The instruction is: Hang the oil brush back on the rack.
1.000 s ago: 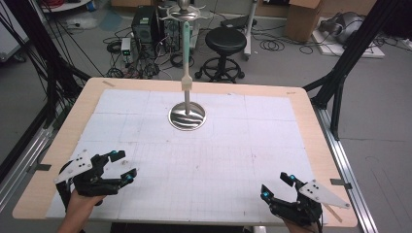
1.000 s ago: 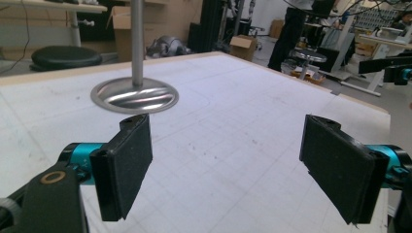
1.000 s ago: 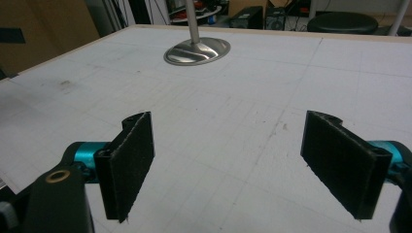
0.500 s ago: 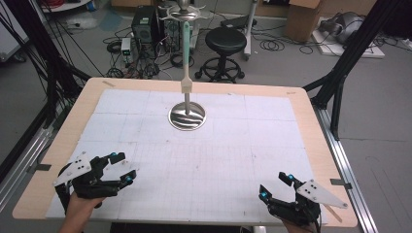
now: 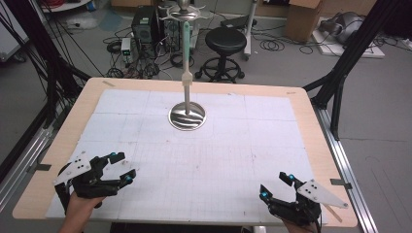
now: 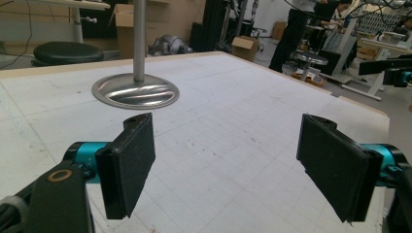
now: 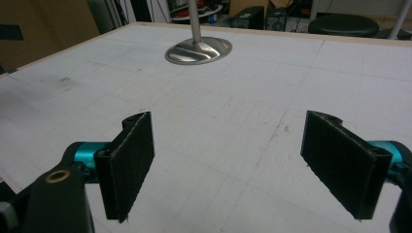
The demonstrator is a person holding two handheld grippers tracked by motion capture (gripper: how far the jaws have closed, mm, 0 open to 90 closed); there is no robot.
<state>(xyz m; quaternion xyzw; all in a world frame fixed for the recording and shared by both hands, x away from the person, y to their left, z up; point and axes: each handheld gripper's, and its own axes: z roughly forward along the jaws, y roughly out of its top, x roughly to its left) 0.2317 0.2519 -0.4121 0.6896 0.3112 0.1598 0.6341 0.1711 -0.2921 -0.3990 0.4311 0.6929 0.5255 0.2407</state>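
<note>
**Inspector:** Item under review: the metal stand. Its round polished base sits on the table near the middle of the far edge, and a slim pole rises straight up from it. The long axis is vertical, with no lean that I can make out. At the top, a fitting with short arms is too small to identify.

**Clerk:** And the tools?

**Inspector:** The left gripper is at the near left corner, held in a hand. Its jaws are spread wide with nothing between them; its own view confirms the same. The right gripper is at the near right corner, likewise spread and empty.

**Clerk:** Relation to the stand?

**Inspector:** The stand lies well apart from both, ahead toward the far edge and roughly between them. From the left gripper it stands forward and to the right; from the right gripper, forward and to the left. In my judgement the left is marginally nearer. Any approach must travel across the bare white mat and meet an upright pole, so the jaws would close from the side.
</note>
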